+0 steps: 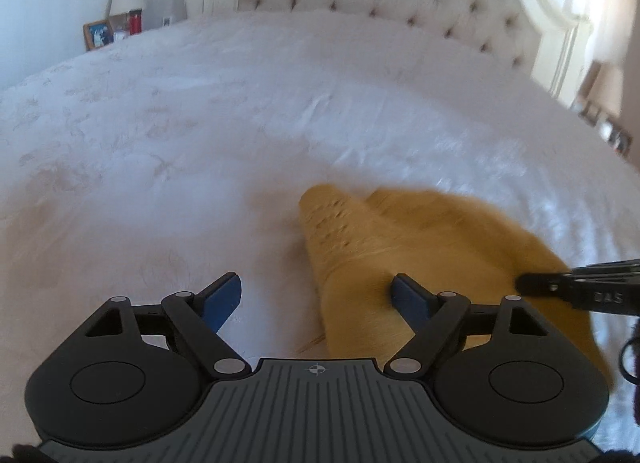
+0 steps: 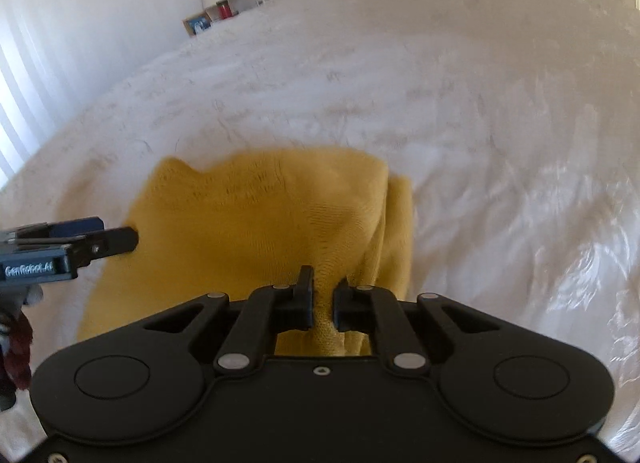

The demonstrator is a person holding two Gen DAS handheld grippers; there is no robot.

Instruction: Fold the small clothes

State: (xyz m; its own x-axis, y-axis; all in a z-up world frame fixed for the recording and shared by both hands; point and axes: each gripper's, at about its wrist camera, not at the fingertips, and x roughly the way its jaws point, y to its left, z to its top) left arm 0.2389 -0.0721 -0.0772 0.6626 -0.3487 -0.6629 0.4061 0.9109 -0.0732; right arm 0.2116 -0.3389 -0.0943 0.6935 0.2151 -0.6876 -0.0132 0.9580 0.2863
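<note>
The yellow knit (image 2: 256, 223) lies rumpled on the bed (image 2: 480, 123). The right gripper (image 2: 322, 299) pinches 1 fold; the left gripper (image 1: 316, 299) gapes wide, holding nothing. Pulling 1-handed could drag the knit askew.

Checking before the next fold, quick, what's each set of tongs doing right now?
Left tongs: open, holding nothing, one finger over the yellow knit top.
Right tongs: closed on the top's fabric.
</note>
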